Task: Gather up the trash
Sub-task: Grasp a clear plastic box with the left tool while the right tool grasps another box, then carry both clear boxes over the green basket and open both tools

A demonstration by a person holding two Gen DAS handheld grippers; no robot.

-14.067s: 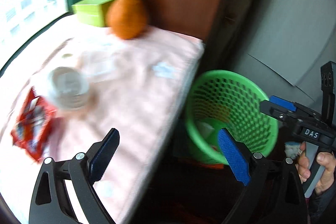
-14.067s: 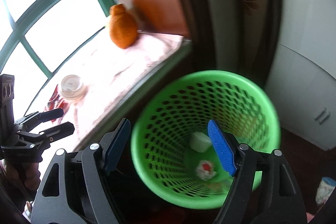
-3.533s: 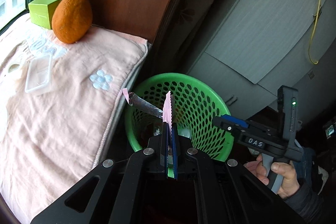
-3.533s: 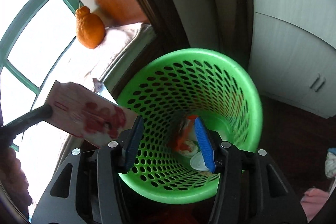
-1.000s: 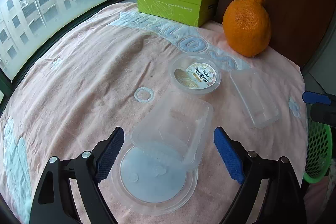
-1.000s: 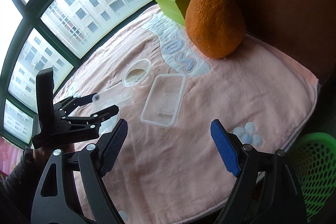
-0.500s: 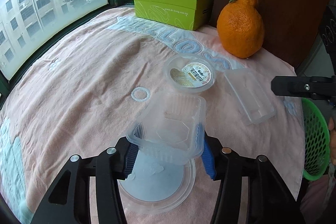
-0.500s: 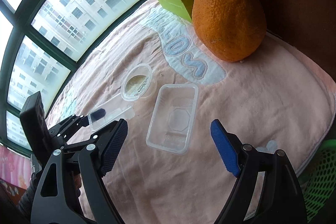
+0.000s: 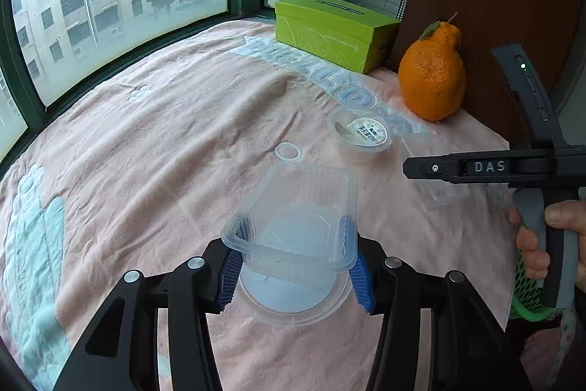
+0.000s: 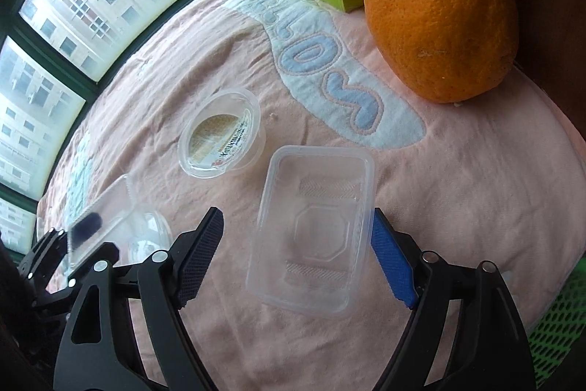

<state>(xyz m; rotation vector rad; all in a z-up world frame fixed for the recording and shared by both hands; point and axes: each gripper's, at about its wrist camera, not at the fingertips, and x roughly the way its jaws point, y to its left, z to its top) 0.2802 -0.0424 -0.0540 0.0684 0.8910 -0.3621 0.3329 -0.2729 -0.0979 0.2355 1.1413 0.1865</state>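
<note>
On my left wrist view, the left gripper (image 9: 295, 268) has just closed and pinches a clear rectangular plastic tray (image 9: 298, 224) by its sides, tilted above a round clear plastic lid (image 9: 293, 299) on the pink quilted cloth (image 9: 164, 134).

On my right wrist view, the right gripper (image 10: 296, 257) has been narrowing, its fingers spread either side of a second clear rectangular tray (image 10: 315, 226) lying flat; whether the blue pad touches its rim I cannot tell. A green mesh basket (image 10: 556, 321) is cut off at the edge.

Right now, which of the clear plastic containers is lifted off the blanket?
The rectangular tray clamped in the left gripper jaws; the other tray and round cup lie flat.
</note>
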